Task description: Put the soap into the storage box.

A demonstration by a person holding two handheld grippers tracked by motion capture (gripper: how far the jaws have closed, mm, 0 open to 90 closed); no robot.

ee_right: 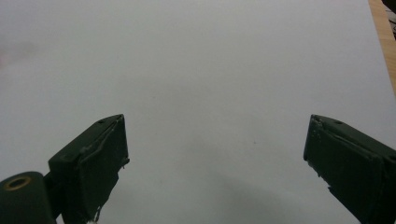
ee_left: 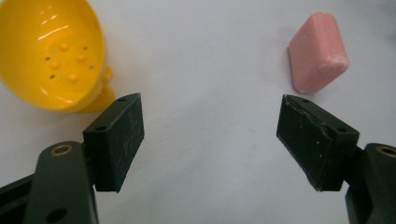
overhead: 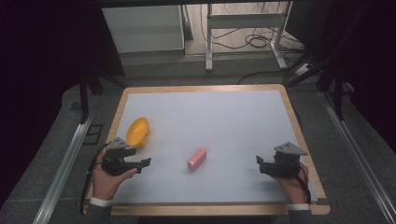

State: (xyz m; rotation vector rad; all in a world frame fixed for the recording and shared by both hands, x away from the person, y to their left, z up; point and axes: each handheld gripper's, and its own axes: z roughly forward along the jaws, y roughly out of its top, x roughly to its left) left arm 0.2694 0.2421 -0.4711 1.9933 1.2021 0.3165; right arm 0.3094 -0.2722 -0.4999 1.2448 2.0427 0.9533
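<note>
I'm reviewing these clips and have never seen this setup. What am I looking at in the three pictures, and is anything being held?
A person sits at a table and holds a hand tool with two black jaws in each hand: the left gripper and the right gripper. The high view comes from a camera above the table. The other two pictures come from cameras riding on each gripper, looking out between its jaws. On the white surface lie a yellow dish and a pink soap bar. Both grippers are open and hold nothing.

Pink soap bar (overhead: 196, 158) flat mid-table; yellow perforated dish (overhead: 137, 131) tilted, left.
</note>
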